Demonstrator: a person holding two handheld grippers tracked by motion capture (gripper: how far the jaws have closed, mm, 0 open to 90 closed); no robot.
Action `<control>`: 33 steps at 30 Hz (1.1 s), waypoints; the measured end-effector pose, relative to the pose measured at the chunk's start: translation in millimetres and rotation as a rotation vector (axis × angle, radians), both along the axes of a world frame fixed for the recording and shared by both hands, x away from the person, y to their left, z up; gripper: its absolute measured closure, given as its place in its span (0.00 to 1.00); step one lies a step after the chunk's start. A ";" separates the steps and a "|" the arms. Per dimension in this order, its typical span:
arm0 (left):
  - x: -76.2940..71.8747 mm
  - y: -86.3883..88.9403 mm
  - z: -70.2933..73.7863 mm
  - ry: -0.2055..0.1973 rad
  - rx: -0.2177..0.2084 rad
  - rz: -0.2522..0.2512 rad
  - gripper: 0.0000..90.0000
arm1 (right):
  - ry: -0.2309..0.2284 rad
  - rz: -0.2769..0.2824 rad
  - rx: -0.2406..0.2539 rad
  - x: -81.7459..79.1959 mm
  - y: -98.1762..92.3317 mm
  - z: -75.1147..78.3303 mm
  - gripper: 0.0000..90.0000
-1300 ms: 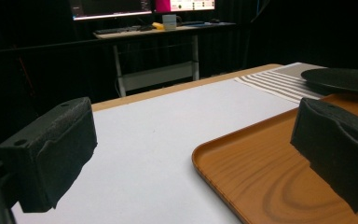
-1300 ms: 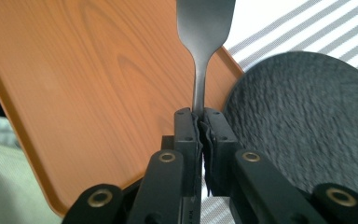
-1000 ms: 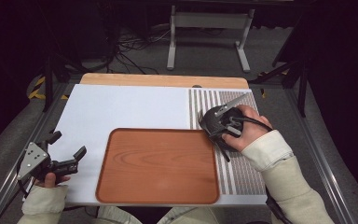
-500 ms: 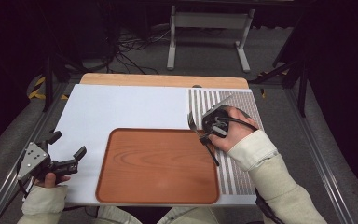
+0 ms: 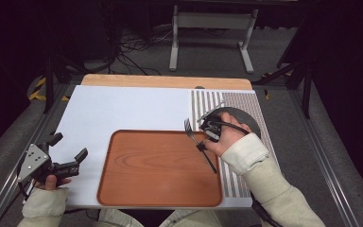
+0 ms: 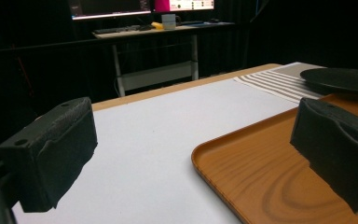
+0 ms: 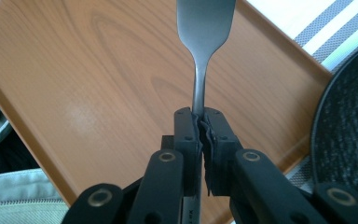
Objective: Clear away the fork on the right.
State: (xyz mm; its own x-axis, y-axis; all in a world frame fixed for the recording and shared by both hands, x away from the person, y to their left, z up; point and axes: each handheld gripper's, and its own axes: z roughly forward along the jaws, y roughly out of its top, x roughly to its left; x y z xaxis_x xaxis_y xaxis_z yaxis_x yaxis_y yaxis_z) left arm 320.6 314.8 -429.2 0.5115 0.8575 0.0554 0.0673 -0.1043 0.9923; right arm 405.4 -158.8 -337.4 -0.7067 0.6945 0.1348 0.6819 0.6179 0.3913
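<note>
Now right gripper (image 5: pixel 201 146) clamps fork (image 5: pixel 199 144) mid-frame over tray (image 5: pixel 123 189); left gripper (image 5: pixel 68 152) wide, empty, lower left. Next, likely: lower fork onto tray, release.

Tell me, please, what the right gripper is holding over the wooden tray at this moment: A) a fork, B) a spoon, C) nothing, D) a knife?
A: the high view shows tines on the fork clamped in the right gripper, and the right gripper view shows its jaws shut on the metal stem above the tray.
</note>
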 end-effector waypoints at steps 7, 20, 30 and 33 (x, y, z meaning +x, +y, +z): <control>0.0 0.2 0.1 0.002 0.000 0.000 0.01 | 0.063 -0.043 -0.015 1.6 8.2 -12.5 0.94; 0.4 0.1 -0.1 0.003 -0.001 0.000 0.01 | 0.157 -0.097 -0.049 4.5 11.7 -36.0 0.94; 0.4 0.4 -0.2 0.003 -0.002 0.000 0.01 | 0.204 -0.113 -0.066 6.3 14.2 -48.5 0.94; 0.4 0.3 -0.2 0.003 -0.001 0.000 0.01 | 0.210 -0.117 -0.067 6.3 14.4 -51.5 0.94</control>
State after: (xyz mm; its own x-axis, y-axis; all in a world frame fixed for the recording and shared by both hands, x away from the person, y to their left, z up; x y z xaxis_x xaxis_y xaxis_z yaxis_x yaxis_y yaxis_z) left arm 321.0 315.1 -429.3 0.5118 0.8575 0.0525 0.0706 -0.1028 0.9922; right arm 411.7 -144.5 -388.8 -0.5825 0.7821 0.2213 0.8123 0.5500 0.1940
